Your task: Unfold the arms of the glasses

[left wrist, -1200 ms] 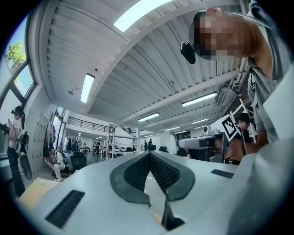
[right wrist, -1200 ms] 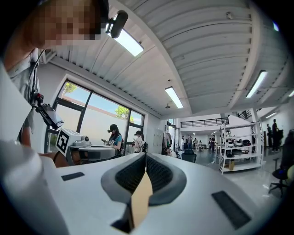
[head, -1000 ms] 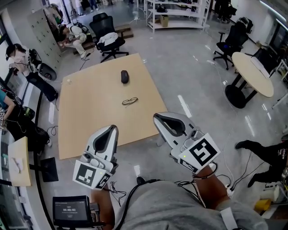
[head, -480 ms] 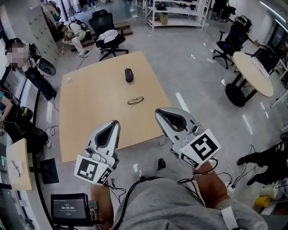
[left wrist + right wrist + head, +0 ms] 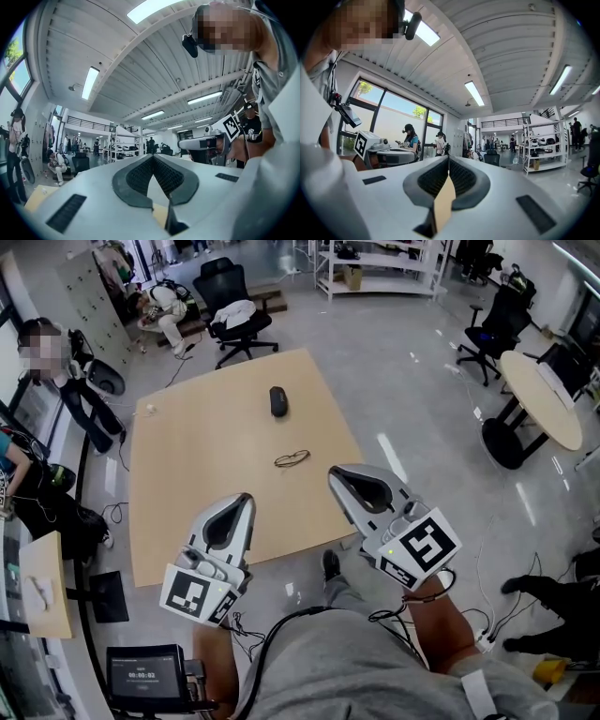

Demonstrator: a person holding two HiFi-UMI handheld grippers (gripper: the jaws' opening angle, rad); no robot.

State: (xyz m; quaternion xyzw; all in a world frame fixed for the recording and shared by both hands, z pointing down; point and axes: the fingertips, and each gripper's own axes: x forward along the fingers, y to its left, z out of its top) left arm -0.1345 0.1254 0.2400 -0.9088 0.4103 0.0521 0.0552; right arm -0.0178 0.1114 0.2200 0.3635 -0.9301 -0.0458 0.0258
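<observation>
**Containers.** One dark oval object (image 5: 278,401) lies on the wooden table (image 5: 187,484), toward the far edge. It has the shape of a closed case. You cannot tell from any view whether it is one, or what it holds. Nothing rests on top of it.

**Task item, position.** The glasses (image 5: 292,459) lie flat on the table, right of its centre. In the head view they sit at 6 o'clock from the dark oval object, near it but apart. They are at 1 o'clock from the left gripper (image 5: 246,500) and at 11 o'clock from the right gripper (image 5: 335,474), well clear of both.

**Task item, orientation.** The long axis of the glasses runs from about 8 o'clock to 2 o'clock in the head view, with the right end slightly farther from you. The frame is too small to show which way the lenses face or how the arms lie.

**Claws.** The pads of the left gripper meet at the tips, with nothing between them. The pads of the right gripper are likewise pressed together and empty. Behind the tips, only a tan strip of table shows through the slot. Both grippers point roughly toward 12 o'clock, side by side over the near edge of the table.
</observation>
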